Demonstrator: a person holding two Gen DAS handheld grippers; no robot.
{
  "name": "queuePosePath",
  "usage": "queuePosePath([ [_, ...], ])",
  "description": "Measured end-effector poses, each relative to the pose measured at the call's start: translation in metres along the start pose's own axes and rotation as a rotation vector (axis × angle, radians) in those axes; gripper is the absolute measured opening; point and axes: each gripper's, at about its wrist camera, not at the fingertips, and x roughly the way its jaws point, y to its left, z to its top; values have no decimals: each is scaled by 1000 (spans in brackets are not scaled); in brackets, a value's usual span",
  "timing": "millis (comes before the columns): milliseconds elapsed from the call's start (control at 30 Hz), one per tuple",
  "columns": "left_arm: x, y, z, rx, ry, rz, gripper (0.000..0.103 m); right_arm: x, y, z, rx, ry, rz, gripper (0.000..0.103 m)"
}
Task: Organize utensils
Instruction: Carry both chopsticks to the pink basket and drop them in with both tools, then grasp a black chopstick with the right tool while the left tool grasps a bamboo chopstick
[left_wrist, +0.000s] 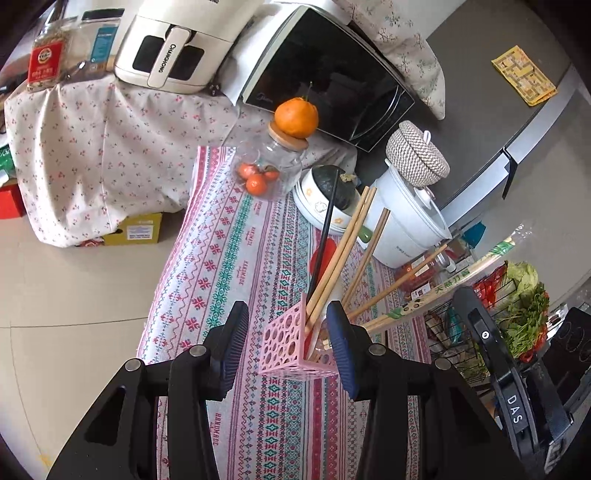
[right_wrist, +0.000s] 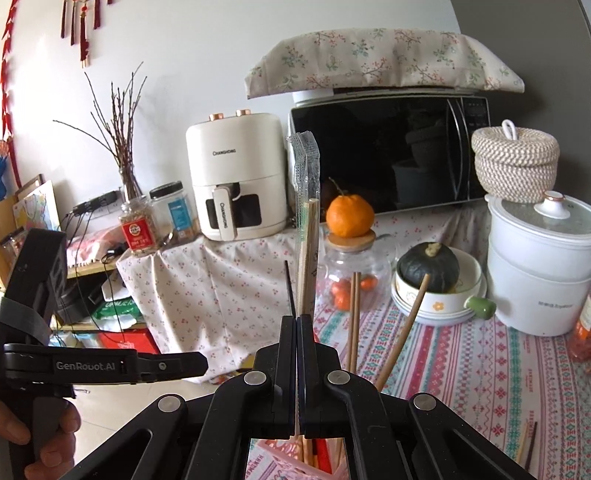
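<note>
Right jaws shut on wrapped chopsticks (right_wrist: 308, 236)

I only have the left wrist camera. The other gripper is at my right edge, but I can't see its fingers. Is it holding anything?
Observer: Yes. The right gripper is shut on a pair of wrapped chopsticks, which stand upright out of its fingers.
Operator: Is their lower end inside the pink holder?
Observer: The pink holder sits directly below the closed fingers. The lower end itself is hidden behind them, so I cannot tell.
Operator: Anything sticking out above the sticks?
Observer: The clear plastic wrapper carries on well past the wooden tips.
</note>
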Motion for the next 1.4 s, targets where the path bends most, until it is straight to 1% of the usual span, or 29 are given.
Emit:
queuePosePath([
  [167, 0, -1, -2, 2, 4, -4, 46, 20, -8, -15, 23, 73, -28, 0],
  [267, 2, -2, -3, 7, 13, 0, 46, 33, -16, -21, 62, 146, -3, 2],
  [300, 3, -4, -4, 11, 20, 4, 46, 35, -18, -23, 70, 167, -11, 6],
  [333, 4, -5, -5, 17, 27, 6, 46, 35, -19, -23, 71, 169, -29, 14],
  [367, 5, -7, -6, 23, 29, 6, 46, 31, -21, -22, 76, 160, -38, 19],
  [400, 5, -9, -7, 29, 30, 5, 46, 27, -24, -21, 89, 150, -37, 29],
  [433, 5, -10, -8, 35, 30, 5, 46, 23, -29, -20, 107, 143, -36, 32],
  [533, 6, -17, -10, 54, 31, 7, 46, 10, -41, -15, 137, 150, -70, 33],
  [667, 6, -29, -16, 87, 35, -4, 46, -13, -61, -17, 106, 188, -132, 33],
  [867, 14, -61, -37, 181, 54, -8, 46, -47, -116, -36, 128, 272, -220, 43],
  [933, 22, -74, -48, 222, 75, -3, 46, -54, -139, -50, 174, 296, -259, 47],
  [967, 26, -80, -54, 240, 88, -2, 46, -54, -153, -59, 217, 330, -274, 47],
  [1033, 35, -92, -66, 272, 114, -3, 46, -45, -178, -78, 296, 431, -316, 47],
  [1133, 50, -106, -83, 315, 158, 6, 46, -29, -204, -105, 338, 555, -371, 47],
  [1200, 60, -114, -93, 336, 185, 9, 46, -19, -217, -118, 380, 623, -388, 47],
  [1267, 67, -121, -101, 353, 207, 10, 46, -13, -223, -126, 427, 655, -368, 46],
  [1300, 70, -124, -105, 361, 214, 11, 46, -11, -224, -127, 430, 661, -360, 46],
  [1400, 78, -129, -114, 381, 232, 28, 46, -1, -218, -125, 390, 669, -353, 46],
])
